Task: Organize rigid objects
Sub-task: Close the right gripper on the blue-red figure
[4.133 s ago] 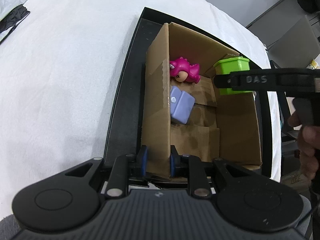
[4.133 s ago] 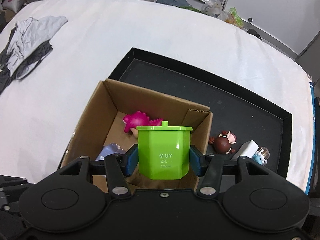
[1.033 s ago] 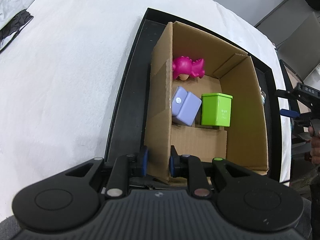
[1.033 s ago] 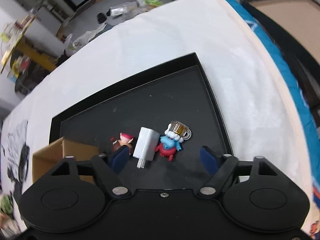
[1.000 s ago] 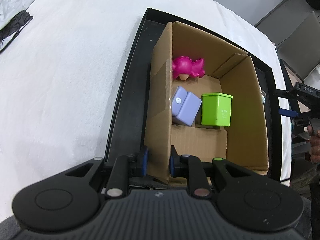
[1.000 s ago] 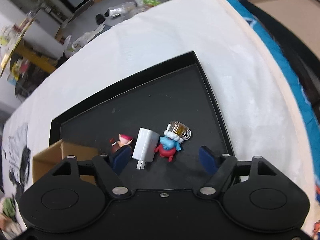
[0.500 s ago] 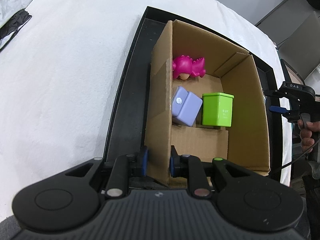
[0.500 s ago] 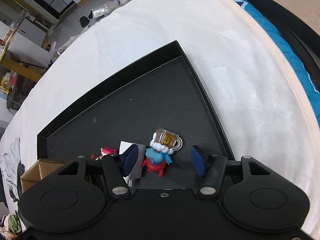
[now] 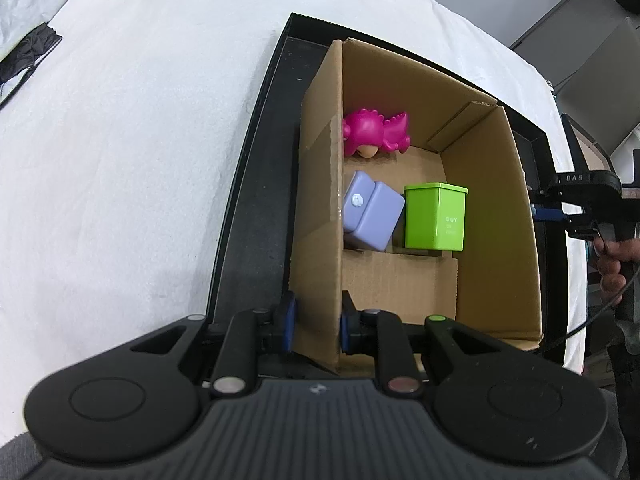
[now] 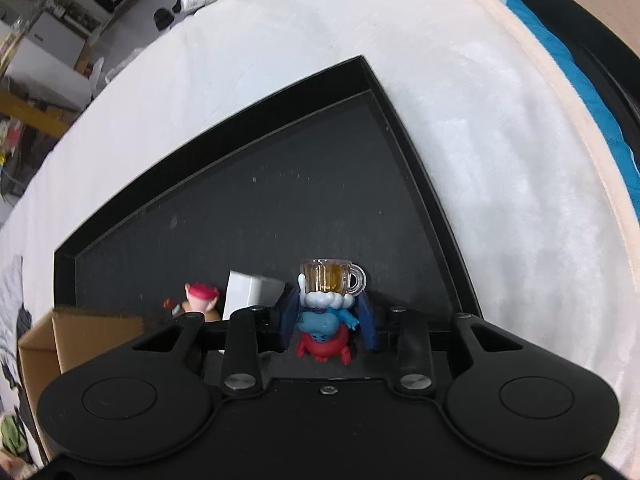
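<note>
Three toys (image 9: pixel 376 134) in one box (image 9: pixel 492 184)

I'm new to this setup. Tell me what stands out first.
The green bin stands upright in the cardboard box, beside a purple block and a pink toy. On the black tray, the right gripper has just been closing its fingers around a blue figure carrying a beer mug.

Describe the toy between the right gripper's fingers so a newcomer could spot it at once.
Find the black tray on the white cloth; the right gripper reaches into its near right corner. Its jaws have just been closing around a small blue figurine on a red base. Unlike the white block and pink-haired figure beside it, it carries a tiny clear beer mug overhead.
</note>
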`<state>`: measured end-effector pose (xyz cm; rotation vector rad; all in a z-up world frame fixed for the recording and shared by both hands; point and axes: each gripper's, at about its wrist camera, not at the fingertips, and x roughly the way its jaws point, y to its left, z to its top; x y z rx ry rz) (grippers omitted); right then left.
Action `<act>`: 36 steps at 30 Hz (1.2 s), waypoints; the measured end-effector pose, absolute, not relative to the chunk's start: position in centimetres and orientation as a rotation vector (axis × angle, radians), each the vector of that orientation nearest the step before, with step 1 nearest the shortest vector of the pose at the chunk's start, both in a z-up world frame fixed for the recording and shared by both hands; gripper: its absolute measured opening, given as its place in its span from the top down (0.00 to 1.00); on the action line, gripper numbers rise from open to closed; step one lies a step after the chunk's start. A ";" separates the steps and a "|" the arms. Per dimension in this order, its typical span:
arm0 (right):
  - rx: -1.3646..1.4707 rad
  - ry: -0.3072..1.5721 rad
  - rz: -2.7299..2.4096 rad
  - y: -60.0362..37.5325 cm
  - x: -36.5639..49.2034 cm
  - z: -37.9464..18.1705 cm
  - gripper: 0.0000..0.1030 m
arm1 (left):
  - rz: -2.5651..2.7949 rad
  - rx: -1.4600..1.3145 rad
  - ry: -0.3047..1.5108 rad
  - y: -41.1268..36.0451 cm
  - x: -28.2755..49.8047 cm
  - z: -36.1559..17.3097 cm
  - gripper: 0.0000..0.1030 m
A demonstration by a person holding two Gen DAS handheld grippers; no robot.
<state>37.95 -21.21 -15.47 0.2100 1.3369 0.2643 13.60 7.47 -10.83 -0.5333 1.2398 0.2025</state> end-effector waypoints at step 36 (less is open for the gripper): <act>0.093 1.418 0.276 -24.1 32.9 -14.6 0.69 | 0.213 -0.547 1.234 7.5 13.3 -10.8 0.81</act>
